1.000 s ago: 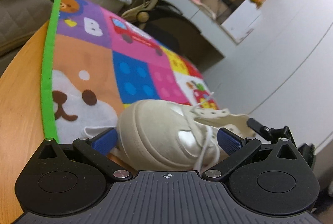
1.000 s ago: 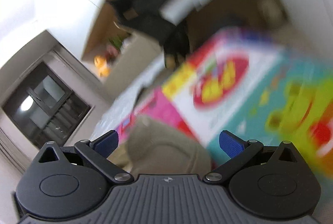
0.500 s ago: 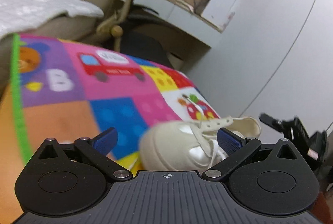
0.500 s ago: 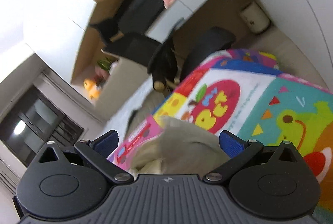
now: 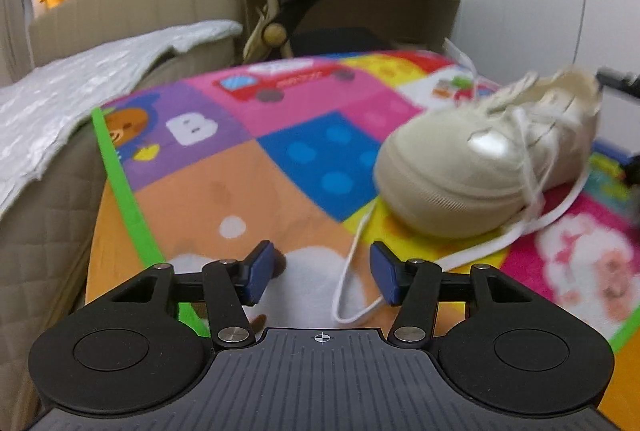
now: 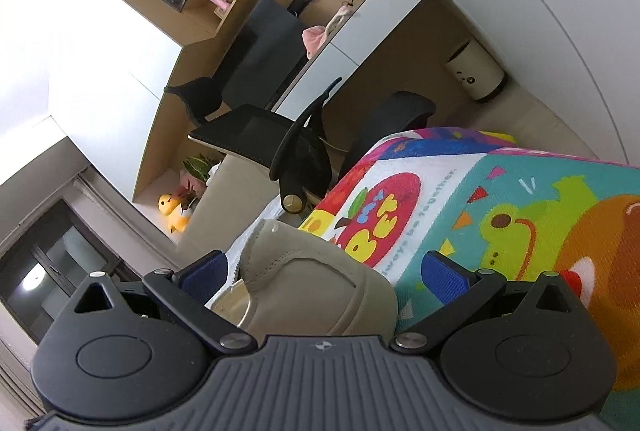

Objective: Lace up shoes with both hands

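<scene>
A cream sneaker (image 5: 480,167) lies on a colourful play mat (image 5: 280,167), toe towards me, to the right of my left gripper (image 5: 322,271). Its white lace (image 5: 352,263) trails from the toe down to a loop between the left fingers, close to the right pad (image 5: 384,275). The left jaws are closing, and the pads are not pressing on the lace. In the right wrist view the sneaker's heel (image 6: 312,279) sits between the wide-open fingers of my right gripper (image 6: 324,267). Black parts at the heel (image 5: 616,79) look like that right gripper.
The mat covers a wooden tabletop (image 5: 116,231) whose edge is on the left. A quilted sofa with a white blanket (image 5: 80,79) stands beyond it. A black office chair (image 6: 304,151), a desk and a white bin (image 6: 476,75) stand behind the mat.
The left gripper has rolled level and backed away from the sneaker's toe, which now lies off to the right. Its jaws have narrowed around the trailing lace. The right view has steadied at the heel.
</scene>
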Motion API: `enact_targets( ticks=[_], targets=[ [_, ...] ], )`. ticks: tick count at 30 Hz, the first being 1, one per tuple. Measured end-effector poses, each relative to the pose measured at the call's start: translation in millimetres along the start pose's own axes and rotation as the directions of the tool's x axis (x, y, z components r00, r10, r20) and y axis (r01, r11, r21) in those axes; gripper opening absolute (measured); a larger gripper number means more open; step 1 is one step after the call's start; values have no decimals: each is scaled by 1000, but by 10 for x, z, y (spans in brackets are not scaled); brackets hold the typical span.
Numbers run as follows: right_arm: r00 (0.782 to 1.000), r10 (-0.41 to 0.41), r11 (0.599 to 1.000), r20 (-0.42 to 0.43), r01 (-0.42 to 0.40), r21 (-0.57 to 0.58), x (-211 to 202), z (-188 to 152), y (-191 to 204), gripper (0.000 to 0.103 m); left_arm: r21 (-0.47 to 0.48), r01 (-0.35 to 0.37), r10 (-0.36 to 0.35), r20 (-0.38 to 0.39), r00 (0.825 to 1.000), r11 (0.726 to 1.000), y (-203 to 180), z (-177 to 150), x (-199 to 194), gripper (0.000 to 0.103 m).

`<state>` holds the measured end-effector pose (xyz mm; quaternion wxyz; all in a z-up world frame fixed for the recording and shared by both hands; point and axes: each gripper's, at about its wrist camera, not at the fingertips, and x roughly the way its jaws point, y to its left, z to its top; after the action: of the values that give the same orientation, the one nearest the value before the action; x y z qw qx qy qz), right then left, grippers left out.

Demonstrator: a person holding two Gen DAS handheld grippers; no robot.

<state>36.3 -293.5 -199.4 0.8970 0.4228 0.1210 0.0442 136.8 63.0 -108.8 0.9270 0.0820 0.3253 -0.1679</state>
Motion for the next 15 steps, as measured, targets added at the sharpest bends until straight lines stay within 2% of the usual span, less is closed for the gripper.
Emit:
enact_targets(
  ticks=[1, 3, 4, 5, 6, 7, 9, 11, 12, 13, 14, 15],
  targets=[
    [1000, 0, 1000, 0, 0, 1, 5, 1, -7, 103, 1, 12, -12, -5, 1000, 1000, 6, 1, -12, 54],
    [1000, -6, 1000, 0, 6, -6, 23, -3, -2, 103, 0, 56, -56, -23, 998, 998, 6, 7, -58, 40],
    [1000, -8, 1000, -1, 8, -9, 27, -4, 0, 103, -2, 82, -82, -35, 996, 997, -4, -4, -95, 21],
    [1000, -8, 1000, -1, 8, -9, 22, -4, -3, 103, -7, 110, -111, -47, 993, 994, -15, -14, -136, 13],
    [1000, -7, 1000, -1, 7, -8, 16, -4, -5, 103, -25, 153, -154, -62, 986, 988, -34, -25, -182, 9],
    [1000, -6, 1000, 0, 6, -7, 11, -3, -10, 103, -51, 216, -220, -80, 972, 975, -69, -36, -217, 8],
    [1000, -4, 1000, 1, 4, -6, 8, -4, -18, 103, -90, 344, -352, -101, 930, 935, -186, -77, -340, 8],
    [1000, -4, 1000, 2, 4, -6, 9, -9, -21, 103, -78, 430, -435, -85, 896, 900, -348, -92, -493, 12],
    [1000, -4, 1000, 3, 4, -6, 10, -18, -17, 103, -75, 442, -446, -54, 893, 894, -382, -71, -560, 33],
    [1000, -4, 1000, 4, 4, -6, 8, -23, -16, 103, -79, 449, -451, -16, 892, 890, -392, -47, -621, 75],
    [1000, -3, 1000, 4, 3, -6, 5, -23, -19, 103, -105, 440, -438, 43, 898, 892, -332, -15, -664, 101],
    [1000, -2, 1000, 5, 2, -4, 1, -22, -24, 103, -136, 430, -420, 98, 902, 893, -261, 7, -693, 100]
  ],
)
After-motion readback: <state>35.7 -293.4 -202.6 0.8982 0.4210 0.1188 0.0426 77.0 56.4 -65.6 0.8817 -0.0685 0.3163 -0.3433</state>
